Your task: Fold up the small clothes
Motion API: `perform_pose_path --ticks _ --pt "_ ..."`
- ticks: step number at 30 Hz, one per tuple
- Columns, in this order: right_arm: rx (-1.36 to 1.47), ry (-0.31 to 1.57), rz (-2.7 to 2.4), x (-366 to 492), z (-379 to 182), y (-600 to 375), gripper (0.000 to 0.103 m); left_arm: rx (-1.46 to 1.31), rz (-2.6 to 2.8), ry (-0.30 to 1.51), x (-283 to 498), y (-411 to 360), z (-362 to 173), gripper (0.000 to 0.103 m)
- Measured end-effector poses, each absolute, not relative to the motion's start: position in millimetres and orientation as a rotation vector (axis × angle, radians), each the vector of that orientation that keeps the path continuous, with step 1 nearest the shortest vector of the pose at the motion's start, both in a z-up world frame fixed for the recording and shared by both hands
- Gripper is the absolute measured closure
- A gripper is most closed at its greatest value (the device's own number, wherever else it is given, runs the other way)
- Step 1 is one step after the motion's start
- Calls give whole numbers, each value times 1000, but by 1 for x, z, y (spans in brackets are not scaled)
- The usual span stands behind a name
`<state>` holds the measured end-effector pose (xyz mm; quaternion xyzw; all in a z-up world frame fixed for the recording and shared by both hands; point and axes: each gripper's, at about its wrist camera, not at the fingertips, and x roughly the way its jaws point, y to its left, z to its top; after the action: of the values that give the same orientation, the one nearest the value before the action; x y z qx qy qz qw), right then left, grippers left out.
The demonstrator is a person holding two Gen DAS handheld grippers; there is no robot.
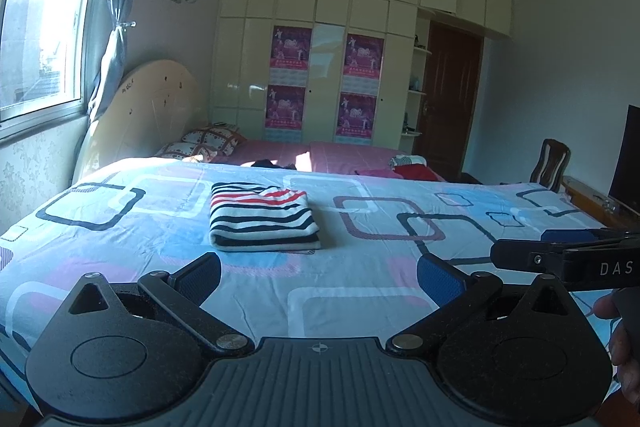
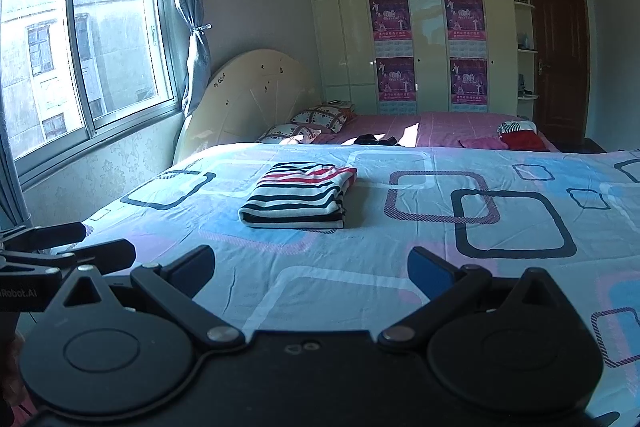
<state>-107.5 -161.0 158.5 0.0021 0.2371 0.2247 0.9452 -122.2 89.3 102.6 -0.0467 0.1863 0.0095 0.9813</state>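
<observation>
While folded, shirt beyond fingers

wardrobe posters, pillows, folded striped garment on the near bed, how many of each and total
Purple posters on the wardrobe: 4, from top left to bottom right
Patterned pillows by the headboard: 2
Folded striped garment on the patterned bedsheet: 1
Total: 7

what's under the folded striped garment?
The striped garment lies flat on the patterned bedsheet. The sheet shows all around it; whatever sits directly beneath is covered. Both grippers are open, apart from it.
</observation>
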Motion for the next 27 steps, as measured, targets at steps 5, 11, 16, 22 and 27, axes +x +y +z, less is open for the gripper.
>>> perform_pose_path --ticks 5,11,16,22,27 --pt "8 485 453 -108 157 -163 1 -88 16 374 -123 87 104 0" --pt "7 484 451 -108 157 -163 1 -85 9 376 -122 85 104 0" --pt "6 483 448 -109 156 -164 1 -81 6 373 -122 82 105 0" --pt "6 480 453 -109 156 -165 1 -77 11 373 -122 81 105 0" --pt "4 479 452 -109 157 -164 1 -78 13 375 -121 81 105 0"
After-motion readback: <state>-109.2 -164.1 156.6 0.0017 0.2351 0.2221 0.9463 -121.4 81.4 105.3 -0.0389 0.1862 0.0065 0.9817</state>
